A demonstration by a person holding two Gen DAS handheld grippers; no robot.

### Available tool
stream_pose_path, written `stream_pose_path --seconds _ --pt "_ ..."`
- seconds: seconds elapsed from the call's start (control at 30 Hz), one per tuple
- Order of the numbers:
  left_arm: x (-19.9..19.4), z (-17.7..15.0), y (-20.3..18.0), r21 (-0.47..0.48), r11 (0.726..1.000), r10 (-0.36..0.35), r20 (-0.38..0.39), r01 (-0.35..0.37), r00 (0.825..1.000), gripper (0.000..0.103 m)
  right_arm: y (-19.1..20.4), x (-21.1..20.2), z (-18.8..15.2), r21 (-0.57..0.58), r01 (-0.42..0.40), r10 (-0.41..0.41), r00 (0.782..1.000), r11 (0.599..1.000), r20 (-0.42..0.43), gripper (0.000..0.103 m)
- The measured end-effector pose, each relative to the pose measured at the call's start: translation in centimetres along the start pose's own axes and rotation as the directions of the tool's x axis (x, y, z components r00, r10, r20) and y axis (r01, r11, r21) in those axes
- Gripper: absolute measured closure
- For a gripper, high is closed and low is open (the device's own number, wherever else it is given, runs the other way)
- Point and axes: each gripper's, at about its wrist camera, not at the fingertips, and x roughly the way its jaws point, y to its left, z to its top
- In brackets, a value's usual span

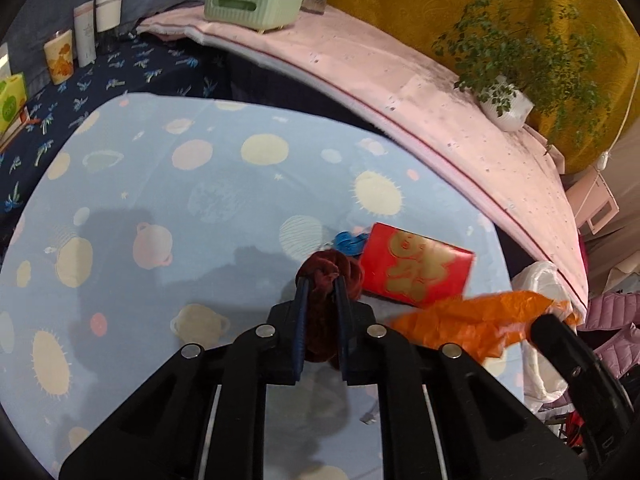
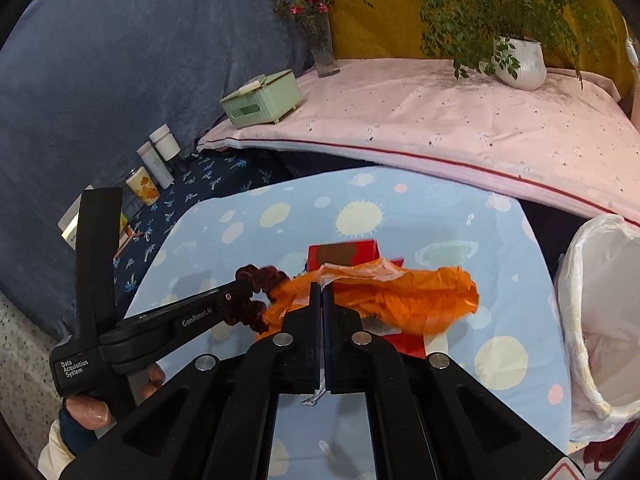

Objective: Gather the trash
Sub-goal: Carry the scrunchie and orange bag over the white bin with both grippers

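My left gripper [image 1: 322, 282] is shut on a dark red velvet scrunchie [image 1: 326, 270], lifted a little above the blue planet-print cloth [image 1: 200, 200]. From the right wrist view that gripper [image 2: 250, 286] reaches in from the left with the scrunchie [image 2: 260, 276] bunched at its tip. My right gripper [image 2: 322, 290] is shut on a crumpled orange plastic bag [image 2: 404, 296], which hangs out to the right; the same bag [image 1: 472, 320] shows at lower right in the left wrist view. A red envelope with gold print [image 1: 416, 268] lies flat on the cloth beside a small blue item [image 1: 348, 242].
A white-lined trash bin [image 2: 600, 308] stands open at the right edge. Behind is a pink-covered surface [image 2: 440, 112] with a green tissue box [image 2: 262, 98], a glass vase [image 2: 324, 52] and a potted plant [image 2: 520, 60]. Cups and bottles [image 2: 156, 164] line the left.
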Motion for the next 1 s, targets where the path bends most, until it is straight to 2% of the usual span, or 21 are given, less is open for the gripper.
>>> stream_pose_path --seconds 0.23,0.5,1.0 --pt "-3.3 0.1 -4.1 0.060 0.998 -0.038 0.047 0.035 0.998 0.091 -1.6 -4.4 1.8 0.017 0.014 -0.015 0.995 1.000 0.096 0.101" --pt "-5.8 -0.4 -10.8 0.159 0.983 -0.104 0.075 0.091 0.992 0.091 -6.2 -8.9 2.9 0.075 0.068 -0.081 0.980 0.995 0.183 0.101" --pt "-5.3 -2.7 -23.1 0.309 0.930 -0.214 0.022 0.197 0.977 0.091 -15.9 -14.5 1.9 0.204 0.175 -0.222 0.947 0.963 0.233 0.101"
